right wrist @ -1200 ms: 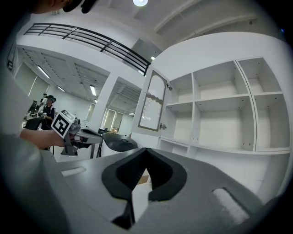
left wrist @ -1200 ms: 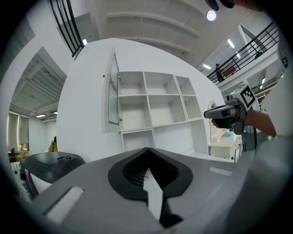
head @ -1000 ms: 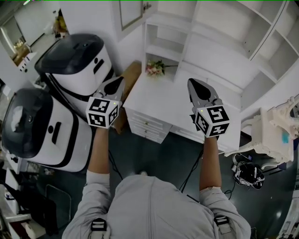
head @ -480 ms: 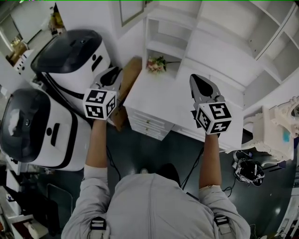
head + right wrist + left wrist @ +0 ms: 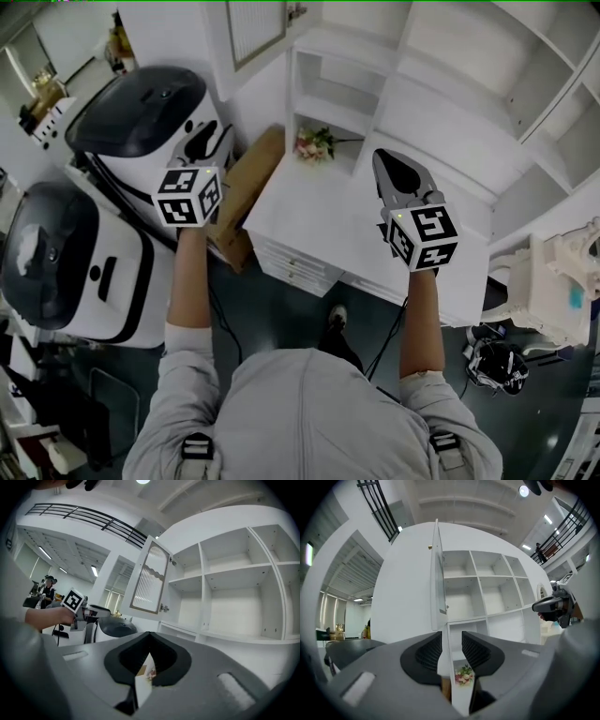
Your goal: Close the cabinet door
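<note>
- Three views up. Which one shows me the cabinet door (image 5: 150,581) properly?
- Your right gripper view. It gives the full face: a ribbed glass panel in a white frame, swung out at the left end of the shelf unit (image 5: 234,588), high above desk level. Your left gripper view has the door edge-on, a thin white strip with a small knob low on it. The head view clips it at the top of the frame, so you only get the lower part.
- What's around it?
- The white desk (image 5: 309,202) with drawers stands under the shelves, between you and the unit. The flowers (image 5: 314,142) are in the low cubby at the desk's back left. A brown cardboard box (image 5: 246,192) sits against the desk's left side. The two white machines (image 5: 150,117) with dark tops are further left.
- And the tools?
- Your left gripper (image 5: 208,141) has its jaws apart. They have just been opening, with nothing between the pads. Through the gap you only see the shelf edge and the flowers far behind. It hangs beside the upper machine, left of the box.
- Your right gripper (image 5: 392,167) is clenched tip to tip and empty, above the desktop. Each gripper view catches the other gripper at its edge. Both grippers are well apart from the door.
</note>
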The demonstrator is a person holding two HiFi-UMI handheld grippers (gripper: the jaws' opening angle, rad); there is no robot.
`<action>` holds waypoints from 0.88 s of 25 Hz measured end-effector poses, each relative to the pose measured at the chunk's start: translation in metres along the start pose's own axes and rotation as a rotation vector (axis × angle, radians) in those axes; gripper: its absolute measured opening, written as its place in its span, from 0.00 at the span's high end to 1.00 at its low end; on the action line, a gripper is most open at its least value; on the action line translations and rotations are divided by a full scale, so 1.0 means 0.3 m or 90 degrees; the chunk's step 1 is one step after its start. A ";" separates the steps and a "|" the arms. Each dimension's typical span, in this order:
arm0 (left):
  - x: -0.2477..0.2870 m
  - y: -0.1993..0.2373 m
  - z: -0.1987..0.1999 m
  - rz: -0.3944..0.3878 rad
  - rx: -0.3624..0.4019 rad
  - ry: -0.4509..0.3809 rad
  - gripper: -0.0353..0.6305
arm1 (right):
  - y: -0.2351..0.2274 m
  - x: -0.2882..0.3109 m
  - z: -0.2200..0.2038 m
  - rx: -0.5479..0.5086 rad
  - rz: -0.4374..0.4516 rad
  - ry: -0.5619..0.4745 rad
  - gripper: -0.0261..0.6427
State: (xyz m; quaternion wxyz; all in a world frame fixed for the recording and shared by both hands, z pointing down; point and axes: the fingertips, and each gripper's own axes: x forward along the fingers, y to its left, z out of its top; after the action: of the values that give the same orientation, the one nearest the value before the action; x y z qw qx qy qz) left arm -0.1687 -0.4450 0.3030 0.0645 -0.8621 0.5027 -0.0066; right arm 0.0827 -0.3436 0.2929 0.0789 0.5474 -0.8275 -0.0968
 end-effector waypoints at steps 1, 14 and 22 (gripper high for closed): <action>0.019 0.015 0.019 0.009 0.002 -0.004 0.72 | -0.023 0.015 0.009 0.001 0.003 -0.005 0.96; 0.178 0.165 0.249 0.092 0.040 -0.051 0.72 | -0.215 0.221 0.087 -0.004 0.064 -0.041 0.96; 0.205 0.187 0.295 0.118 0.041 -0.052 0.78 | -0.269 0.278 0.096 -0.005 0.094 -0.050 0.96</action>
State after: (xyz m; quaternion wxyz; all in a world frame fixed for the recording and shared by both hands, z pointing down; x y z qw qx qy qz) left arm -0.1801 -0.5162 0.2053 0.1127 -0.8089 0.5768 0.0187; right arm 0.1152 -0.4492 0.2471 0.0557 0.4806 -0.8675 -0.1154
